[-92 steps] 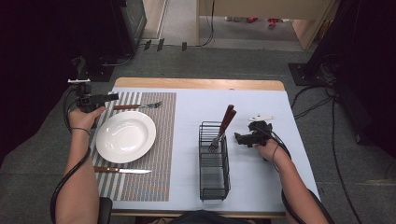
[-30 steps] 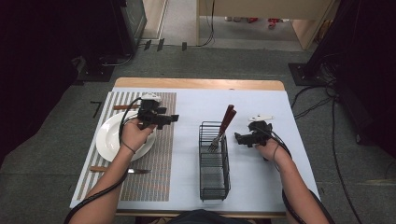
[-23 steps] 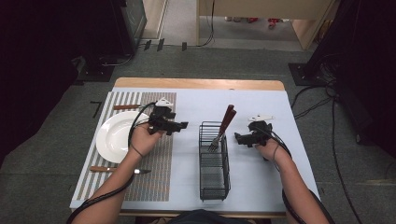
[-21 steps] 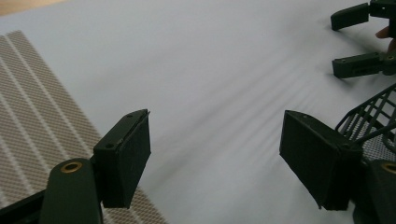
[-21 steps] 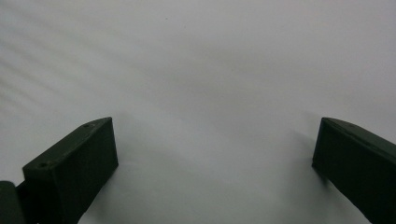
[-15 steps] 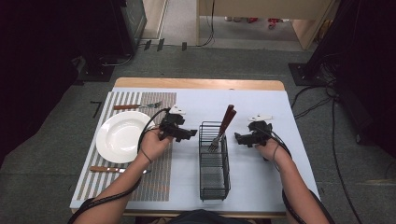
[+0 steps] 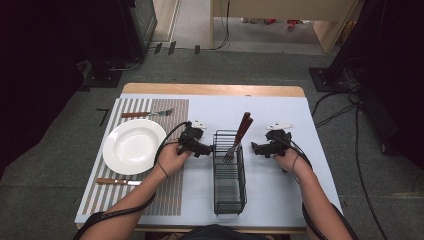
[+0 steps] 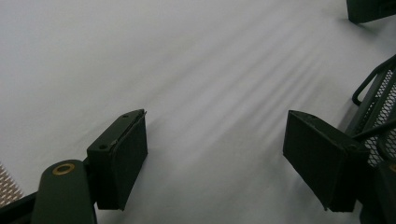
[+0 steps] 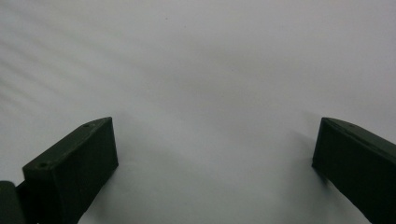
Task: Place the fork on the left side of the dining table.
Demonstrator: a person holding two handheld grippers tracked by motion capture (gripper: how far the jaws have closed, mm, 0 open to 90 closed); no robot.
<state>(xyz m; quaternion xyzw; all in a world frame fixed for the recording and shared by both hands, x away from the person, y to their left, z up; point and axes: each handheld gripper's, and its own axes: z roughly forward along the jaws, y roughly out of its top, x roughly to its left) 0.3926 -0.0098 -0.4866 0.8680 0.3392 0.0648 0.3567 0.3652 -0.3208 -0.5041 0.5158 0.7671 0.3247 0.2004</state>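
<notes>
A black wire basket (image 7: 229,175) stands mid-table, and its mesh wall (image 8: 379,95) edges the left gripper view. Brown-handled cutlery (image 7: 243,127) leans in its far end, a fork's tines (image 7: 230,154) pointing down. My left gripper (image 7: 206,150) sits just left of the basket, low over the table, pointing at it. Its jaws (image 8: 217,140) have just been opening and have nothing between them. My right gripper (image 7: 254,148) rests right of the basket, pointing at it. It stands open (image 9: 215,154) over bare table.
A striped placemat (image 7: 175,195) lies at the left with a white plate (image 7: 134,146). A fork (image 7: 146,114) lies beyond the plate and a knife (image 7: 118,182) on its near side. Cables trail from both grippers.
My left gripper has travelled from the placemat's far left corner, across the plate, rightward and down to the basket's left side. The right gripper has stayed put.
</notes>
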